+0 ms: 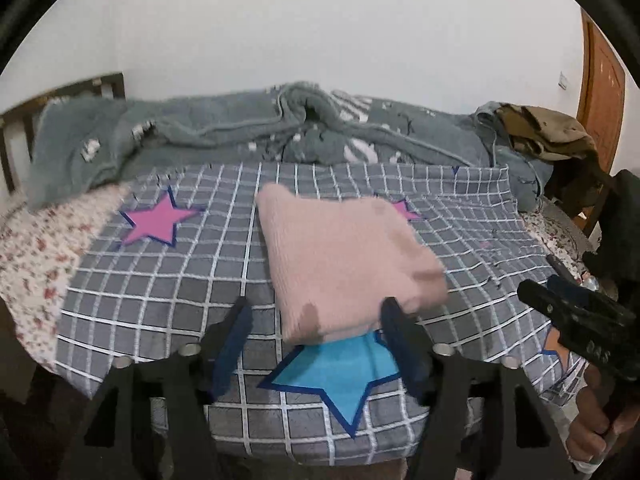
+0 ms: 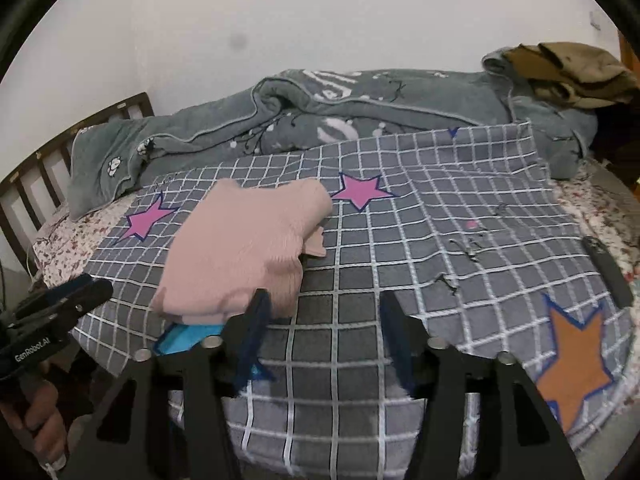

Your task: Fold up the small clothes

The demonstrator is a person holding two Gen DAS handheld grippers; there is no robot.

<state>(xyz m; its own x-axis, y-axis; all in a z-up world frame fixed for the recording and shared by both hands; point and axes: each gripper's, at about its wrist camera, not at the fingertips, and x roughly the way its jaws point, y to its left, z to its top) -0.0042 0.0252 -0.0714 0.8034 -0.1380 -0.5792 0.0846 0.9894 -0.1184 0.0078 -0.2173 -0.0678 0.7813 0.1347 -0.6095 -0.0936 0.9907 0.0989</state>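
Writing: only readable text is "GenRobot.AI" in white on the side of the left gripper [image 2: 60, 300], seen at the left edge of the right wrist view. There are some digits on the right gripper [image 1: 560, 300] in the left wrist view, too blurry to read.

Pink garment [image 1: 344, 256]: folded into a chunky rectangle, lying flat on the checked cloth [image 1: 160, 280], nothing holding it. Its near edge covers the top of the blue star [image 1: 340, 376]. A small flap sticks out on its right side in the right wrist view.

Left jaws: apart, nothing between the pads; they sit just in front of the garment's near edge, not pressing on it.

Right jaws: also apart and empty, over bare checked cloth, to the right of the garment [image 2: 244, 248].

Hands: fingers wrapped round each handle show in the bottom corners, the left hand [image 2: 40, 420] and the right hand [image 1: 596, 424].

Edges: the checked cloth's front edge hangs over the bed's near side right under both grippers. The flowered sheet [image 1: 32, 248] shows past its left and right edges.

Open room: the wide patch of cloth right of the garment is mostly bare, with an orange star [image 2: 576, 364] and a dark flat object [image 2: 608, 272] near the right edge.

Back: the grey blanket [image 2: 320, 120] is bunched along the wall, with brown clothes [image 2: 568, 72] piled at its right end.
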